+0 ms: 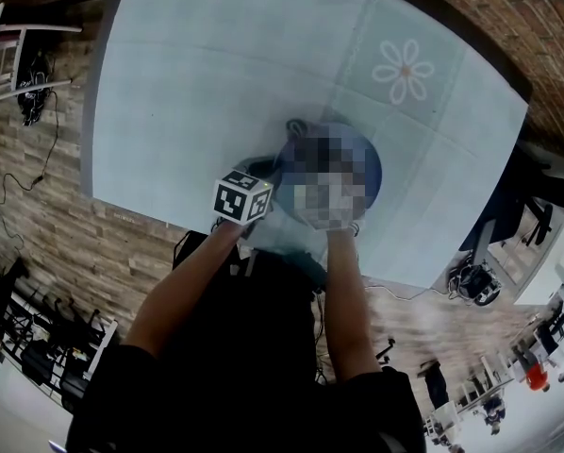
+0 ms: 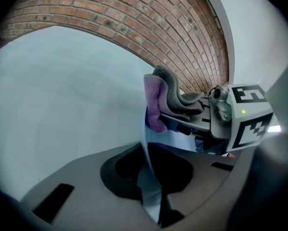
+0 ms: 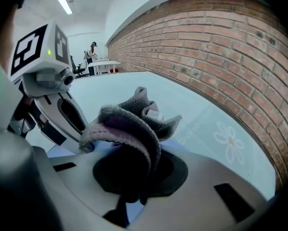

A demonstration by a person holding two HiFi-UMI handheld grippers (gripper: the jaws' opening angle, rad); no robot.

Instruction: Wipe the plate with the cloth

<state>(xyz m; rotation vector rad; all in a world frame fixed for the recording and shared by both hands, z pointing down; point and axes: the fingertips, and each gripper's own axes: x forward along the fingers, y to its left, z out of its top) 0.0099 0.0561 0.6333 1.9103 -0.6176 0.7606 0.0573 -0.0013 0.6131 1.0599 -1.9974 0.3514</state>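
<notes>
Your round glossy plate (image 1: 374, 176) is deep blue, against a pale blue-green tabletop (image 1: 169, 83) with faint grid lines and one white daisy print with an orange centre (image 1: 404, 70). Your fuzzy fabric cloth (image 3: 129, 124) is grey with a lilac-purple face. The square-marker cube (image 1: 241, 197) is black on white, and the brick wall (image 3: 206, 37) is red-brown with pale mortar.
</notes>
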